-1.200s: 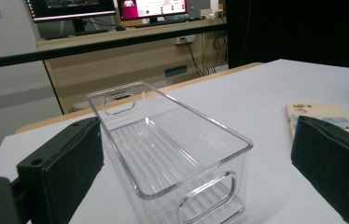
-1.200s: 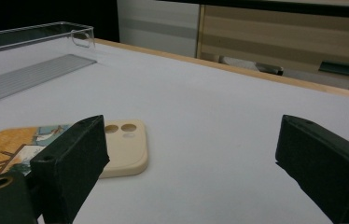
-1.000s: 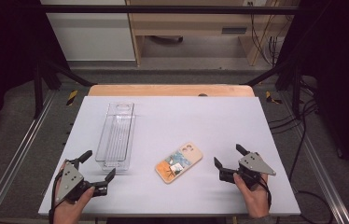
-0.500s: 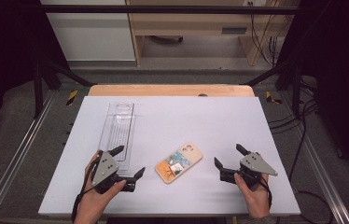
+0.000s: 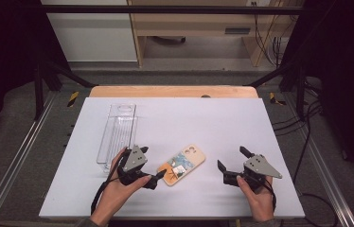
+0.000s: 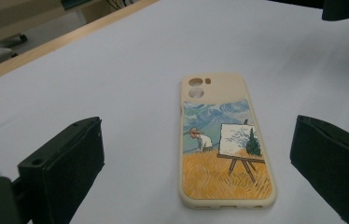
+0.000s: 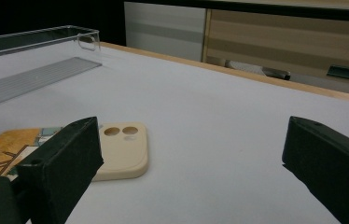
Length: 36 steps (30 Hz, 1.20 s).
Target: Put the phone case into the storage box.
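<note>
Phone case [image 5: 181, 165] lay flat, printed side up, on the white worktop [image 5: 213, 118], used here as the landmark. Left hand-held gripper [image 5: 152, 166] sat just beside the case's lower end, jaws apart, the case lying between them in the left gripper view [image 6: 226, 144], not touching either jaw. Right hand-held gripper [image 5: 231, 165] rested near the case's right side, jaws spread wide, holding nothing. Clear plastic tray [image 5: 117, 132] lay to the left of the case, farther back, apart from it
</note>
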Available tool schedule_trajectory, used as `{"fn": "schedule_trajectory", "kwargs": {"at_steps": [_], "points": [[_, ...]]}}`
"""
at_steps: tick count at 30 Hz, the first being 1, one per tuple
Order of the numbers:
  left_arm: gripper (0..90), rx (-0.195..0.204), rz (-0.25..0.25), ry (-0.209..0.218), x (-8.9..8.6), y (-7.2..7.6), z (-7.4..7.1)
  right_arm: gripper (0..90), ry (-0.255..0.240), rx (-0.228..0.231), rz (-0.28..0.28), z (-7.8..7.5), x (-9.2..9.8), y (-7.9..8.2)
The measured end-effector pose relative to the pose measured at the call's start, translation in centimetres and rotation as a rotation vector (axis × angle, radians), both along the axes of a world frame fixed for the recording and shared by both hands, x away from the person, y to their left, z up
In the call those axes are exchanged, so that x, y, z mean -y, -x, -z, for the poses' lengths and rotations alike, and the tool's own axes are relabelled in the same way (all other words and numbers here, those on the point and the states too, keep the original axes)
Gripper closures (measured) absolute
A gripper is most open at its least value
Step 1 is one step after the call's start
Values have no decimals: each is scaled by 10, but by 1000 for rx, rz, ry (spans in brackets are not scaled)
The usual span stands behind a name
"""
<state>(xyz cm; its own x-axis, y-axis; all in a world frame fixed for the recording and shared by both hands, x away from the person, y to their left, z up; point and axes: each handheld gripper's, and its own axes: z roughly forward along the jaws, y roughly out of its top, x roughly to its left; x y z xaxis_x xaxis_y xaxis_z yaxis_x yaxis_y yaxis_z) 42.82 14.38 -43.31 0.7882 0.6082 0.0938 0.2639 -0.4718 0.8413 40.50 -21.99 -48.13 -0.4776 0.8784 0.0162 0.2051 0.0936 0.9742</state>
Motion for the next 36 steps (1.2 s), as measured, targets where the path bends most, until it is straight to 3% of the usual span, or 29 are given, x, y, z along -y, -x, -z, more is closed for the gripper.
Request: {"fn": "schedule_trajectory", "kwargs": {"at_steps": [8,12,15,21,36], "points": [[27,-76,20,-25,11,-12,7,48,-7,-6,1,1,1,0],[30,-93,26,-42,15,-17,11,47,-2,-9,-3,2,0,0],[30,-132,32,-42,18,-20,14,48,-4,-11,-7,2,-1,0],[33,-183,48,-78,25,-26,21,48,-8,-15,-11,2,-2,0],[38,-260,76,-141,44,-36,39,48,-14,-35,-17,5,-2,-1]]}}
